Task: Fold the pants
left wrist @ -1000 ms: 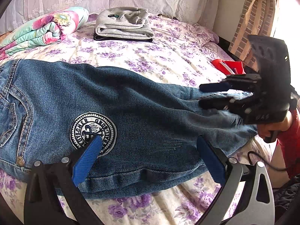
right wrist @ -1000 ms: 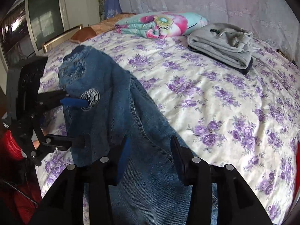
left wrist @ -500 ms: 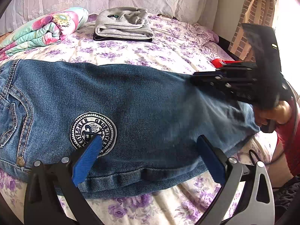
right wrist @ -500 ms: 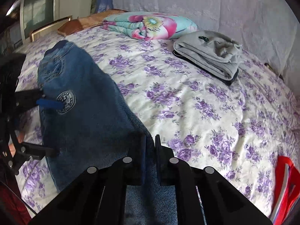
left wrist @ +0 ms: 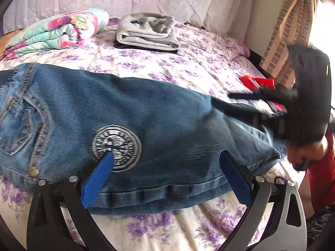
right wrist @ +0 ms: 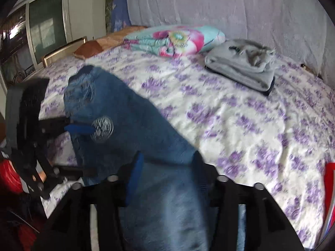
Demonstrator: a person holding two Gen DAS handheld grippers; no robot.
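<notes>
Blue denim jeans (left wrist: 129, 121) with a round white patch (left wrist: 115, 145) lie across the near side of the flowered bed. My left gripper (left wrist: 165, 163) is open, its blue-padded fingers (left wrist: 98, 173) low over the waistband edge, empty. My right gripper (right wrist: 167, 165) is open over the leg part of the jeans (right wrist: 129, 129), which passes between its fingers. In the left wrist view the right gripper (left wrist: 251, 106) is at the right, blurred, above the leg end. In the right wrist view the left gripper (right wrist: 77, 148) sits at the left by the patch.
A folded grey garment (left wrist: 146, 32) on a dark one and a rolled floral blanket (left wrist: 56, 32) lie at the far side of the bed (left wrist: 188, 69). A red item (left wrist: 257, 82) lies at the right edge. A brick-pattern curtain (left wrist: 289, 27) hangs at the right.
My right gripper, shut on the jeans leg half a second ago, has opened and shifted. The jeans lie flatter. My left gripper has stayed open in place.
</notes>
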